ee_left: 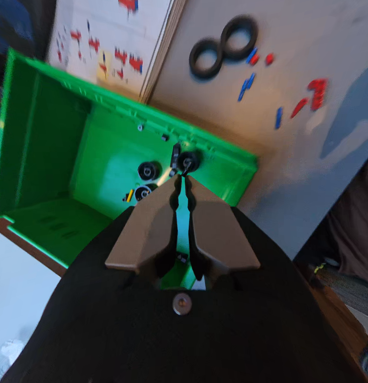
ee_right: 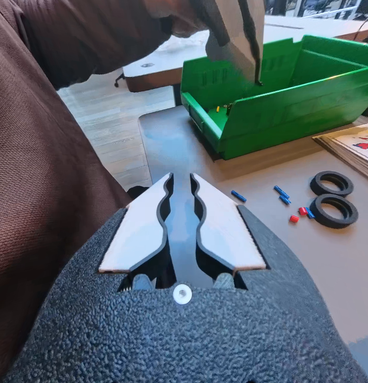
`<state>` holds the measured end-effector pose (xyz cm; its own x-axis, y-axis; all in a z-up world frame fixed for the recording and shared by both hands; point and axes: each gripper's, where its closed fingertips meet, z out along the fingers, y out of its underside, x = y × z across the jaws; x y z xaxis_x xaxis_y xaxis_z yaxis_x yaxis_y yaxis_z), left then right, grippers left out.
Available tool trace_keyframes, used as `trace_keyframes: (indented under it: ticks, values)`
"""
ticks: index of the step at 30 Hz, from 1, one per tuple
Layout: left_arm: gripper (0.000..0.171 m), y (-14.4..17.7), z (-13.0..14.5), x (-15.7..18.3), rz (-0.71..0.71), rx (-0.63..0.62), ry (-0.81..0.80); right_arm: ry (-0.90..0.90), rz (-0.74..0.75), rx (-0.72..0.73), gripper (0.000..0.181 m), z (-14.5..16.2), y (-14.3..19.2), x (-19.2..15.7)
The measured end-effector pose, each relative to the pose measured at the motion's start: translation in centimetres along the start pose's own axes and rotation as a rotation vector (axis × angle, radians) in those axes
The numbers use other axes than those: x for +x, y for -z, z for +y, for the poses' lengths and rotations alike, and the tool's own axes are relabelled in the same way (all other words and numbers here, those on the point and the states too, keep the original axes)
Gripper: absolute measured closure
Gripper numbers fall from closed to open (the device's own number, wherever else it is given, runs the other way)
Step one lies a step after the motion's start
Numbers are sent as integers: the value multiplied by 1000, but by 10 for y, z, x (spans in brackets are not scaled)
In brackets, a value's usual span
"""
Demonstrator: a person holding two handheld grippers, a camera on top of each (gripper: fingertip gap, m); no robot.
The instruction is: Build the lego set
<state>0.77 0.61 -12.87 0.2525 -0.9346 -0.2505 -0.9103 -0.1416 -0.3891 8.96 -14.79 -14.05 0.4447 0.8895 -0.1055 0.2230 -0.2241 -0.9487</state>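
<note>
My left gripper (ee_left: 182,176) hangs over the green bin (ee_left: 44,134), shut on a small black lego piece (ee_left: 185,171) at its tips. The right wrist view shows it (ee_right: 257,79) above the bin (ee_right: 282,124), with the piece (ee_right: 260,83) at its tip. Three black wheel hubs (ee_left: 148,170) and small parts lie on the bin floor. My right gripper (ee_right: 181,176) is open and empty over the near table edge. Two black tyres (ee_right: 332,198), blue pins (ee_right: 281,192) and red pieces (ee_right: 294,218) lie on the table to its right.
An instruction booklet (ee_right: 353,145) lies right of the bin; it also shows in the left wrist view (ee_left: 100,41). A person's brown sleeve (ee_right: 44,145) fills the left. The table edge (ee_right: 145,145) drops to the floor behind it. Left tips to right tips: about 20 cm.
</note>
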Motion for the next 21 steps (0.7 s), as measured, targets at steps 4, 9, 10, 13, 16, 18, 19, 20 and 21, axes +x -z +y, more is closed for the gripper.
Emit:
trace_keyframes:
  ticks: [4,9,10,13,16,18,19,20,21]
  values:
    - [171,23,-48,40,5,131,-54,19,92,30,165,0,28,-1]
    - [171,18,-96,120,121,336,-11,2,167,62,162,2,58,0]
    - [171,9,-99,136,157,340,26,-6,174,69,162,2,64,-1]
    - [171,-32,-104,148,98,288,159,-26,202,74,162,7,77,-3]
    - [171,-72,-103,146,64,206,276,-24,229,57,162,14,86,-7]
    - [171,-91,-101,140,57,161,320,-12,248,49,162,17,91,-10]
    - [171,-97,-100,137,51,143,337,-5,257,44,163,18,94,-11]
    - [171,-102,-98,133,45,116,351,2,266,39,163,19,95,-11]
    - [171,-106,-97,130,35,97,364,11,275,34,163,20,96,-12]
